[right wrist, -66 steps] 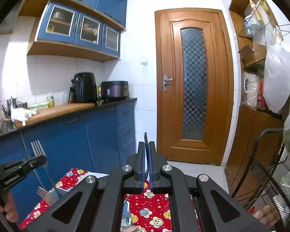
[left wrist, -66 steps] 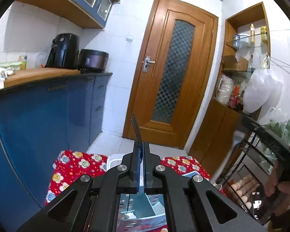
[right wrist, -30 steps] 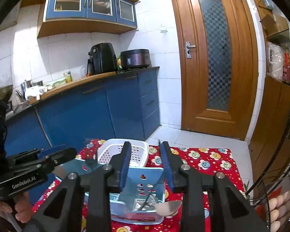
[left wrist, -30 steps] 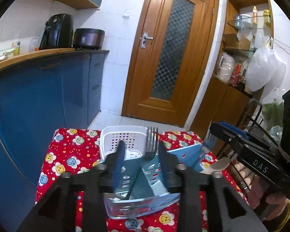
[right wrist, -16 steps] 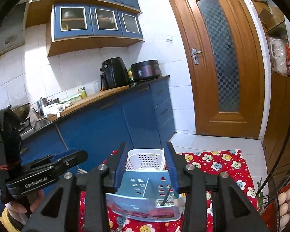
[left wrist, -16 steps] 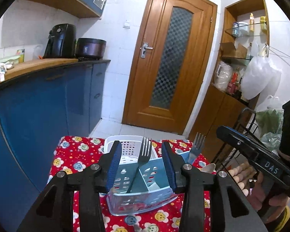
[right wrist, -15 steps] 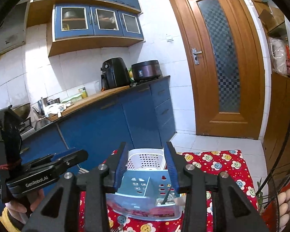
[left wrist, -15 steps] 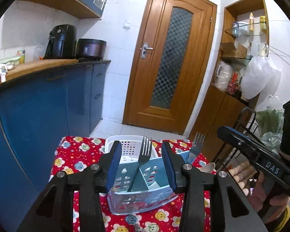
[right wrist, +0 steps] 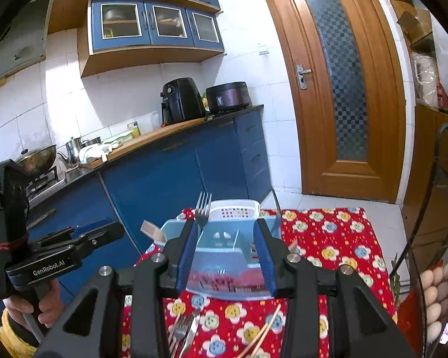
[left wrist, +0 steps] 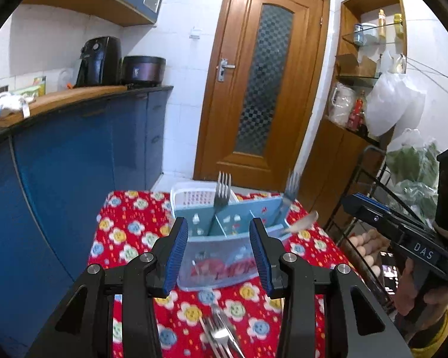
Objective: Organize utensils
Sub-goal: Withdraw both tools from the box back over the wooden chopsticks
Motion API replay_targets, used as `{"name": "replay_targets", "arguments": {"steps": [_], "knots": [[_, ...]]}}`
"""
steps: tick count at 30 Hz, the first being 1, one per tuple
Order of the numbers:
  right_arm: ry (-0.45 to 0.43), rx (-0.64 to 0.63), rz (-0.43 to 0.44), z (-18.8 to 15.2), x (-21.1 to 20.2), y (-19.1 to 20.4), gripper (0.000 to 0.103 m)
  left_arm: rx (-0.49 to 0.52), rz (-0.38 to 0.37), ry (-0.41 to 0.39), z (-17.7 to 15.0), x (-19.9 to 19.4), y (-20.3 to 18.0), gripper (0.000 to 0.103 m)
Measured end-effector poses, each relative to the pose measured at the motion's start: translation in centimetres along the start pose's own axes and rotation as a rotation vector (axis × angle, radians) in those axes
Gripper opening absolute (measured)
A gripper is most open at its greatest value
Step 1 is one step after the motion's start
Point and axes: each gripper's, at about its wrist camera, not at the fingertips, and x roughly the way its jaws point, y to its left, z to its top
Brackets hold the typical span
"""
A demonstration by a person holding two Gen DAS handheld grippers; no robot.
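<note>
Both grippers pulled back since earlier frames; caddy smaller, more cloth showing. Blue caddy [left wrist: 224,238] centre frame on red floral cloth [left wrist: 128,232], two forks upright inside. Loose forks [right wrist: 179,332] + chopsticks [right wrist: 265,325] bottom centre: light, stiff, slick metal/thin sticks, prob. best pinched mid-handle. Left gripper [left wrist: 219,253] & right gripper [right wrist: 225,256] jaws spread, empty.

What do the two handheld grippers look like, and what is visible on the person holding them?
Both the left gripper and the right gripper are black, with silver screws and blue ribbed pads. White lettering marks their bodies. Red cord wraps the left one's body; yellow cuffs show at both wrists.
</note>
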Motion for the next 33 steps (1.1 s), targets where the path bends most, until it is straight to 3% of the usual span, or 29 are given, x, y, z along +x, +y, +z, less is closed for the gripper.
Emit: {"name": "replay_targets", "arguments": {"steps": [15, 24, 33], "knots": [[0.125, 0.04, -0.001, -5.8, -1.6, -0.4, 0.042, -0.037, 0.016, 0.185, -6.5, 1.2, 0.2, 0.044], [0.175, 0.096, -0.01, -8.1, -1.4, -1.7, 0.042, -0.067, 0.051, 0.326, -10.0, 4.0, 0.9, 0.044], [0.233, 0.17, -0.028, -10.4, -0.3, -3.7, 0.042, -0.064, 0.119, 0.401, -12.7, 6.1, 0.9, 0.044]]}}
